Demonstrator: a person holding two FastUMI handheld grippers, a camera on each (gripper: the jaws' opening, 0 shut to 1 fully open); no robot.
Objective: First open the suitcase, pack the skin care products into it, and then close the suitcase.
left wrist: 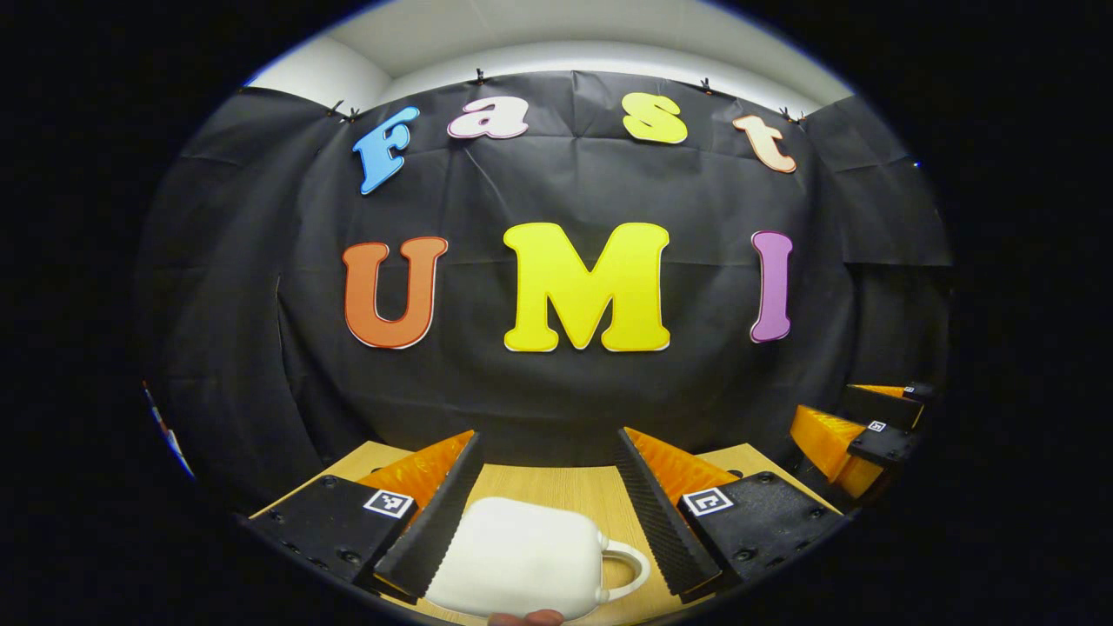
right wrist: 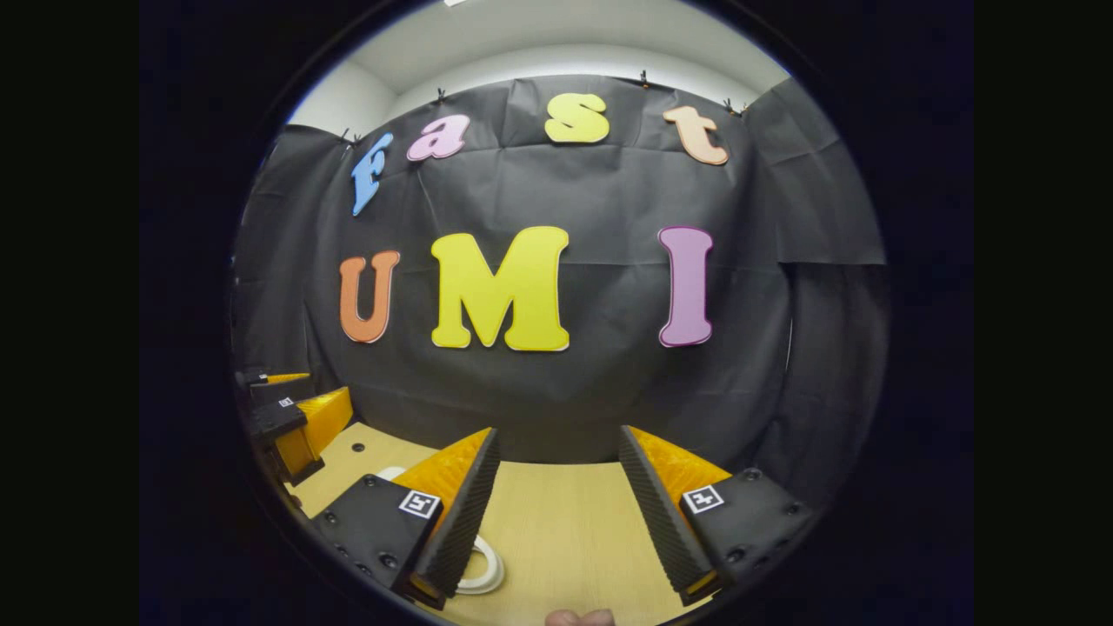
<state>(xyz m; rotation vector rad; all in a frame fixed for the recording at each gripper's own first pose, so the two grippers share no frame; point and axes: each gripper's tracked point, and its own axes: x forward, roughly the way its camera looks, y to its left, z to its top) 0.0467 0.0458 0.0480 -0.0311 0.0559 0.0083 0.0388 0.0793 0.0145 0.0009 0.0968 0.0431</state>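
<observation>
Nearest in the left gripper view, the left claw [left wrist: 548, 509] is spread w/ the small white suitcase [left wrist: 522, 561] lying closed on the wooden surface [left wrist: 556, 482] between its fingers, handle [left wrist: 628, 569] to the right; judging from that, a loose or off-centre grab at lid or handle could just shove the light case across the surface instead of opening it. In the right gripper view the right claw [right wrist: 556, 504] is also spread over bare wood, pinching nothing, w/ the case's handle loop [right wrist: 483, 565] peeking out beside its left finger. Hard to tell: the case's near edge is cut off, any latch/zip can't be made out, and I can't pick out skin care products; farther off is the black cloth wall [left wrist: 556, 400].
</observation>
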